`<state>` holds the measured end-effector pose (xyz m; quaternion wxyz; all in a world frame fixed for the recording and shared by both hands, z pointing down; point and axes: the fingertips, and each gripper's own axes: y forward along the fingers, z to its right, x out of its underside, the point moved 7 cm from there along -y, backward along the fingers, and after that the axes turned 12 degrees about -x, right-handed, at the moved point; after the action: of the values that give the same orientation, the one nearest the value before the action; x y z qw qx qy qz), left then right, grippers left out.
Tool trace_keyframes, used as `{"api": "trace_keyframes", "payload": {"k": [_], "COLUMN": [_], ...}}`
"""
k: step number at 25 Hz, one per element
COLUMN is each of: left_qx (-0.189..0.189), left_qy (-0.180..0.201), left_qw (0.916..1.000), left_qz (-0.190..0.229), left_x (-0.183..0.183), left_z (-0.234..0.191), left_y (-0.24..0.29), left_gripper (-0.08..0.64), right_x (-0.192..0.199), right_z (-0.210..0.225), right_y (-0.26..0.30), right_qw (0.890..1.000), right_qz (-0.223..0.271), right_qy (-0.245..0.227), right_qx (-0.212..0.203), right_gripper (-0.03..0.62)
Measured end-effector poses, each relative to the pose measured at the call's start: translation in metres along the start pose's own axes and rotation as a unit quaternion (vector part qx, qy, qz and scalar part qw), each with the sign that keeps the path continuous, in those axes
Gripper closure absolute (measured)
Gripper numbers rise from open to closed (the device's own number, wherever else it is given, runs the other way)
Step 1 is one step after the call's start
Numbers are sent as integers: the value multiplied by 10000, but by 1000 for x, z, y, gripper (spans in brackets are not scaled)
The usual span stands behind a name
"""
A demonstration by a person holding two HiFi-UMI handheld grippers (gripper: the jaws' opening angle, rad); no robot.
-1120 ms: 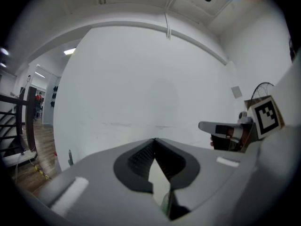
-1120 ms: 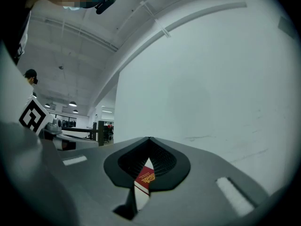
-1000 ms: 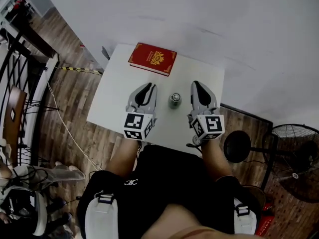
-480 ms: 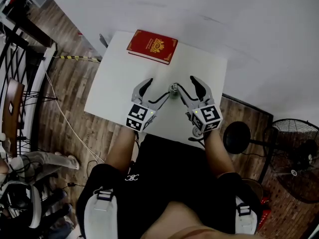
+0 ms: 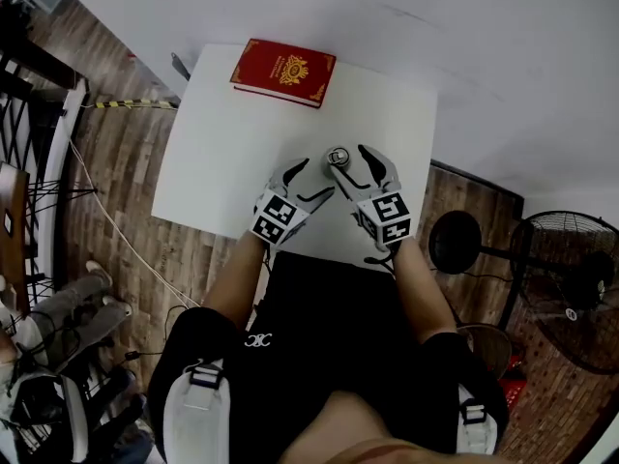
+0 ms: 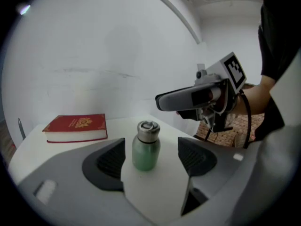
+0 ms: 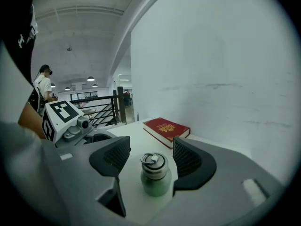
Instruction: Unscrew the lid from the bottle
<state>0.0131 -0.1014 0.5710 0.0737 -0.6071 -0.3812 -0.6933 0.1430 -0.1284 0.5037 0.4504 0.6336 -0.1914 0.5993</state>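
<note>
A small green bottle point(image 5: 337, 157) with a steel lid and ring point(image 7: 153, 161) stands upright on the white table point(image 5: 222, 162). My left gripper point(image 5: 314, 179) comes at it from the near left, jaws wide, and the bottle's body point(image 6: 146, 149) stands between the fingertips without touching either pad point(image 6: 110, 159). My right gripper point(image 5: 351, 159) reaches in from the near right and its jaws are opening. The lid sits between its pads point(image 7: 188, 157), with a small gap on each side. Neither gripper point(image 6: 153, 157) point(image 7: 150, 157) holds anything.
A red book point(image 5: 282, 71) lies flat at the table's far edge, against the white wall. A floor fan point(image 5: 571, 288) and a black round stand point(image 5: 455, 243) are on the wood floor to the right. A person point(image 7: 44, 86) stands far off by a railing.
Both grippers were shut and lay either side of the bottle. Both have opened wide and moved forward and inward, so the bottle now stands between each pair of jaws.
</note>
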Motion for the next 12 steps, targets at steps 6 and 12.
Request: {"api": "trace_keyframes", "payload": {"k": [6, 12], "left_qx": [228, 434], "left_qy": [177, 482], "left_qw": [9995, 9977], "left_qz": [-148, 187], "left_x": [23, 28], "left_z": [-4, -7], "left_y": [30, 56], "left_gripper": [181, 181], "right_x": [27, 41], "right_z": [6, 13], "right_y": [15, 25], "right_qw": [9978, 9945], "right_qz": [-598, -947], "right_qy": [56, 206], "right_qx": [270, 402], "right_gripper": [330, 330]}}
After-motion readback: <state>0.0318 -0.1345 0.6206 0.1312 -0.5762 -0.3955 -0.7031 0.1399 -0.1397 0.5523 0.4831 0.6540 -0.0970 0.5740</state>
